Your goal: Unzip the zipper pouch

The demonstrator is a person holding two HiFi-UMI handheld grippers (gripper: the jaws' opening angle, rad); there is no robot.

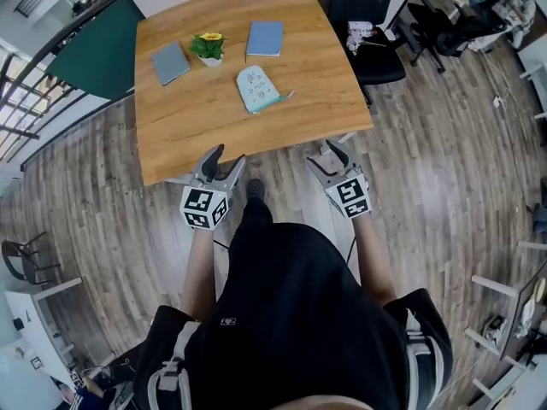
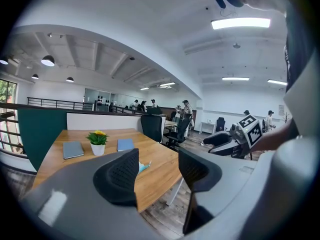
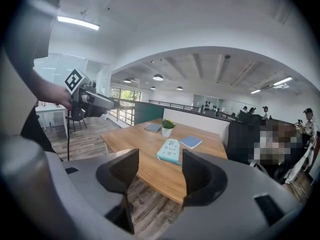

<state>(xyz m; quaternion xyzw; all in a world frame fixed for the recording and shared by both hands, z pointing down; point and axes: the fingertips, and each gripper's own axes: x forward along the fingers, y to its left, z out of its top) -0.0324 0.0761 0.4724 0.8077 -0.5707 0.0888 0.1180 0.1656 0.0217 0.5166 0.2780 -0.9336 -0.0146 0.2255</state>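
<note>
Both grippers are hovering short of the near edge, out over the floor. The left gripper point(image 1: 226, 162) is showing its jaws apart with nothing between them, and the right gripper point(image 1: 325, 156) is matching it, jaws wide and empty.

Ahead of them the wooden table point(image 1: 256, 135) is filling the middle of the head view, with a black office chair point(image 1: 369, 24) sitting at its far right corner. The zipper pouch point(image 1: 256, 88), pale teal, is lying flat near the table's centre, well apart from either gripper. Two blue notebooks point(image 1: 171, 62) are lying beyond it, and a small potted plant point(image 1: 209, 48) is standing between them.

So nothing is looking done yet. No jaw is touching the pouch, and both the reach and the whole unzipping are waiting. Whether the zipper is fully shut is too small to tell.
</note>
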